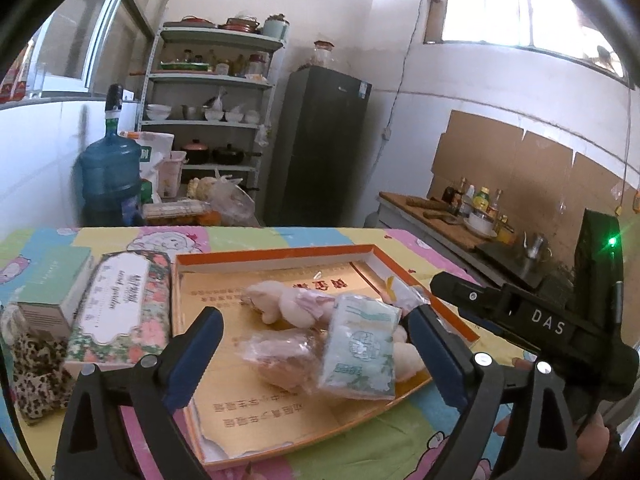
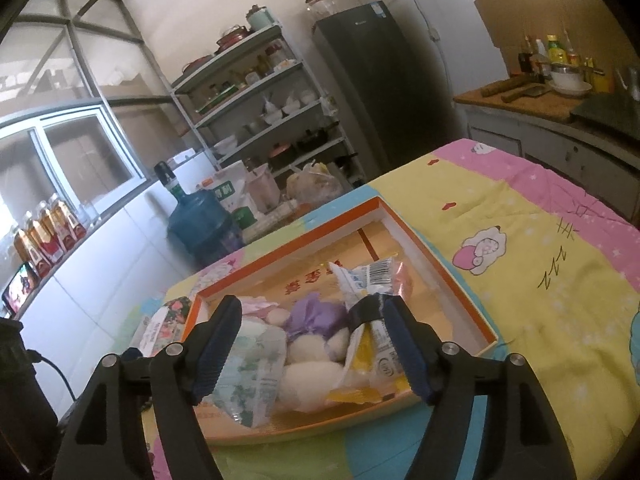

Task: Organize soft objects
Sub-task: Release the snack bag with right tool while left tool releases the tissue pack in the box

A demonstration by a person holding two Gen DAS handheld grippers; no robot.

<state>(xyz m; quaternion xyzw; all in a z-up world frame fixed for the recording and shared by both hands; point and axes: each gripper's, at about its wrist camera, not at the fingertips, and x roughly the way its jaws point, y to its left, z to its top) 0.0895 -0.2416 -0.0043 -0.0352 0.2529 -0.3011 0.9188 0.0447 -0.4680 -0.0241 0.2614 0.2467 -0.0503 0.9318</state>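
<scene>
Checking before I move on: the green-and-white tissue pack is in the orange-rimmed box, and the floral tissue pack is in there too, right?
Not quite. The green-and-white tissue pack is in the orange-rimmed box, but the floral tissue pack lies outside it, beside its left wall, as the left wrist view shows.

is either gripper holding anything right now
No. The left gripper and right gripper both stand open above the orange tray, pads clear of the soft packets.

The left hand-held gripper has a black, triangular-braced frame with cut-out openings, silver round screws at the pivots, and two fingers faced with dark blue ribbed pads. The right hand-held gripper is built alike: black frame, silver screws, blue ribbed pads. Seen from the left wrist, its black body carries white letters "DAS" and a green glowing light.
</scene>
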